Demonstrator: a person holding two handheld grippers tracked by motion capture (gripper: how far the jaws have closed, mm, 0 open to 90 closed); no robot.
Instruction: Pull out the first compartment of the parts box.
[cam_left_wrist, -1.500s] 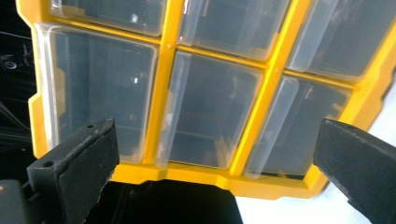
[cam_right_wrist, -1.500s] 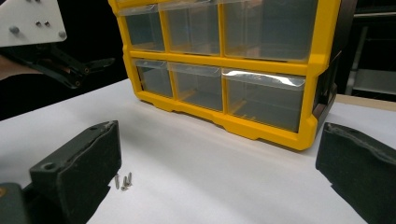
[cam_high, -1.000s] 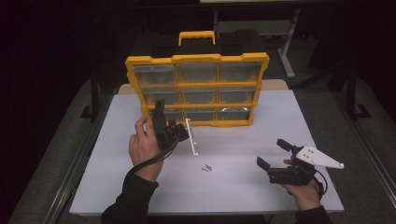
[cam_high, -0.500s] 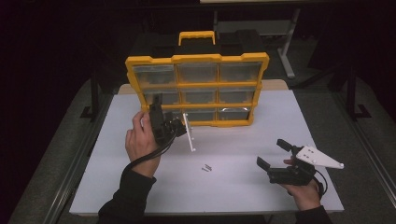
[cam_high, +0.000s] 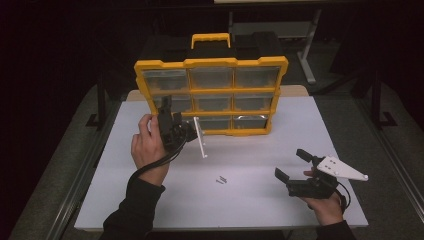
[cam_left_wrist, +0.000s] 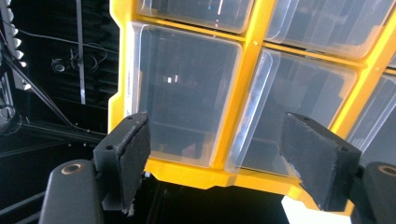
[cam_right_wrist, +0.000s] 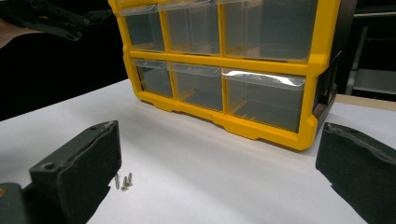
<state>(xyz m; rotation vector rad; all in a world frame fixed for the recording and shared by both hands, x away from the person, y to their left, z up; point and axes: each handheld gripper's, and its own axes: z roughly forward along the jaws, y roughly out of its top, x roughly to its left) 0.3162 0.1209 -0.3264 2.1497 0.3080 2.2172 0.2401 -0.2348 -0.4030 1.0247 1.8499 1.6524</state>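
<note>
The left gripper (cam_high: 186, 131) has moved up against the yellow organizer (cam_high: 210, 95), its jaws just narrowing yet still apart around the bottom-left drawer (cam_left_wrist: 187, 98). The right gripper (cam_high: 295, 167) stays put, jaws apart, screws (cam_high: 220, 179) on the table (cam_high: 250, 200) between them.

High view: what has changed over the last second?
The left hand-held gripper has edged up toward the organizer's lower-left drawers, and its jaws have just been closing with nothing between them. The right hand-held gripper, the screws and the organizer stayed put.
</note>
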